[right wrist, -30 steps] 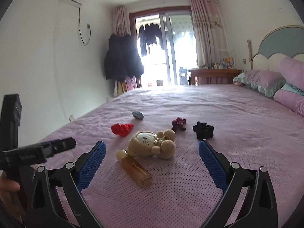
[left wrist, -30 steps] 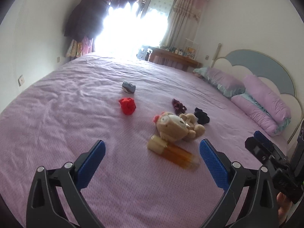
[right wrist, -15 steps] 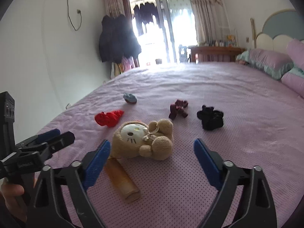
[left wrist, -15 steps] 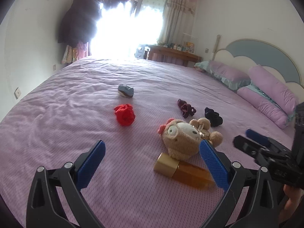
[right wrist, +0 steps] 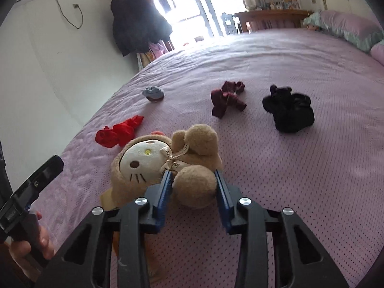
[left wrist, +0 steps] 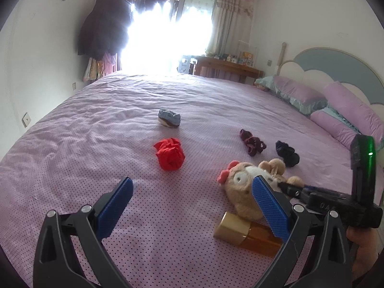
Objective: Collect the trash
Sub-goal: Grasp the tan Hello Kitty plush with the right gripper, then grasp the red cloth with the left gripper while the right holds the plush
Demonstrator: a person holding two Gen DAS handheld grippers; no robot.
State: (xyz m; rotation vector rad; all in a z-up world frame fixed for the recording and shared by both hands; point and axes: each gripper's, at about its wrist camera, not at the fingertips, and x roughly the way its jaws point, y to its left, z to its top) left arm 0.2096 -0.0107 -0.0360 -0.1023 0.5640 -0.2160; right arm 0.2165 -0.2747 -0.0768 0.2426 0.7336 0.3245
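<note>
the plush toy [right wrist: 165, 165] wears a ribbon [right wrist: 173, 159] with lettering too small to read.

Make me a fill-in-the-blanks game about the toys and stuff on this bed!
1. The right gripper is closing on the plush toy's ____.
2. The crumpled cloth beyond the open left gripper is coloured ____.
3. The amber bottle has a ____ cap.
4. The bedsheet is coloured ____.

Missing words: foot; red; gold; purple
</note>
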